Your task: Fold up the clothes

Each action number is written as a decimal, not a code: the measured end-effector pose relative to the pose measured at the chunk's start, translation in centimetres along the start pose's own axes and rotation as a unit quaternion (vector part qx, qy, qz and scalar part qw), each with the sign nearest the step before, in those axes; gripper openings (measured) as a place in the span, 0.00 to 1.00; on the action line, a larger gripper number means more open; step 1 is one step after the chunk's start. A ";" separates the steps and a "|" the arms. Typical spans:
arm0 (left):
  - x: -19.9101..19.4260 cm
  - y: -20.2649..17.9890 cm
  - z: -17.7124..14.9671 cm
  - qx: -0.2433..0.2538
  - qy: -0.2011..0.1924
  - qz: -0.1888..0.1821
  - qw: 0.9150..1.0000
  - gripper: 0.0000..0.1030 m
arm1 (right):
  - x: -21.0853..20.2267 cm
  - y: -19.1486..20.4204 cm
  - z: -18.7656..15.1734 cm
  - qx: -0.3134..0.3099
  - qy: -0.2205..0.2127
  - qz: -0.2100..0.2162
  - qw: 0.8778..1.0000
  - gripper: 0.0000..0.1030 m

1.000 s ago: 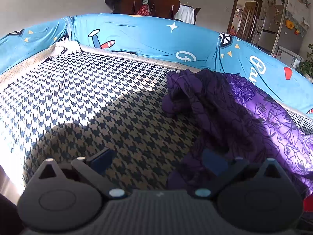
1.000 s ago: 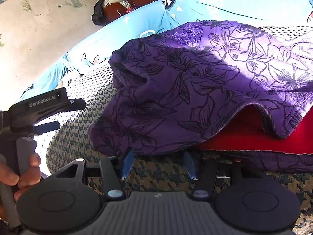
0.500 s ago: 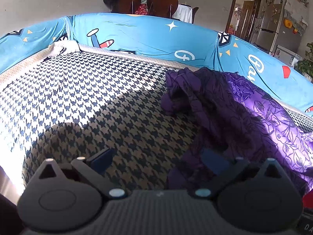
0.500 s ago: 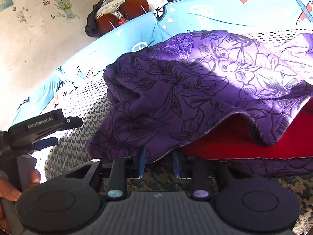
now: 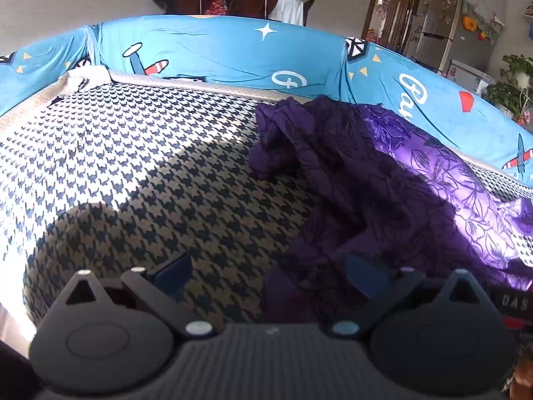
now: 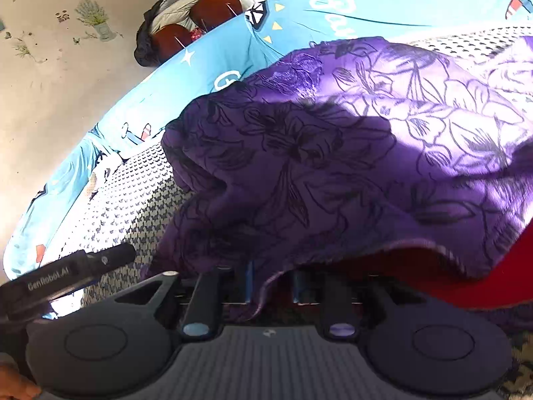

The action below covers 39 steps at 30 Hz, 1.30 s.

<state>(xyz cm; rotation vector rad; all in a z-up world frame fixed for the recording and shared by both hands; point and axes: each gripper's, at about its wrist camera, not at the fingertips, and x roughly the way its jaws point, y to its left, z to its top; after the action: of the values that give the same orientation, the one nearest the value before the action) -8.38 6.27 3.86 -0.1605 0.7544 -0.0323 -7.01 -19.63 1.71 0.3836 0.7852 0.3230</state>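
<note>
Black left claw (image 6: 66, 275) marked "GenRobot.AI", purple garment (image 6: 333, 166)

Harsh sunlight, deep shadows, fisheye warping.

You have a bed (image 5: 126, 153) in front of you, covered with a black-and-cream houndstooth cloth, part in bright sun and part in shade. A blue cartoon-print sheet (image 5: 216, 50) stands up along its far edges. Lying directly on the houndstooth cover is a crumpled purple garment (image 5: 383, 180) with a dark flower print, spread over the right side; the left side is bare. A red cloth (image 6: 433, 276) lies under the purple one's near hem
</note>
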 end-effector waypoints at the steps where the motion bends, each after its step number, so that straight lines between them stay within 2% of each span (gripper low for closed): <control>1: 0.0 -0.1 -0.1 0.005 0.003 -0.007 1.000 1.00 | 0.0 0.1 0.5 -0.004 -0.003 0.005 1.000 0.13; 9: 0.0 -2.3 -1.2 0.056 0.011 -0.073 0.996 1.00 | -0.7 0.7 5.5 -0.005 -0.055 0.053 0.997 0.09; 17: 1.2 -5.4 -1.3 0.101 -0.006 -0.091 0.991 1.00 | -1.1 0.7 9.7 0.004 -0.084 0.091 0.992 0.09; 22: 3.3 -6.9 0.4 0.121 -0.027 -0.035 0.992 1.00 | -0.9 0.6 10.9 0.004 -0.090 0.105 0.990 0.09; 27: 5.5 -4.9 4.1 0.075 -0.035 0.029 0.996 1.00 | -1.1 -0.2 10.9 0.006 -0.099 0.101 0.990 0.10; 30: 6.1 -3.8 6.2 0.063 -0.040 0.054 0.996 1.00 | -0.7 -0.9 10.6 0.016 -0.080 0.099 0.992 0.11; 35: 7.1 -2.8 8.3 0.067 -0.041 0.081 0.994 1.00 | 0.4 -0.7 9.2 -0.004 -0.037 0.090 0.995 0.19; 39: 8.1 -2.1 9.3 0.051 -0.034 0.076 0.995 1.00 | 1.0 0.3 7.5 -0.039 -0.008 0.101 0.994 0.19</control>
<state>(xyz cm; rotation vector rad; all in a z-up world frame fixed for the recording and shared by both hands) 3.94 4.76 5.40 -0.0071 0.6934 0.0800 -0.85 -20.49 6.10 0.3916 0.7180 0.5379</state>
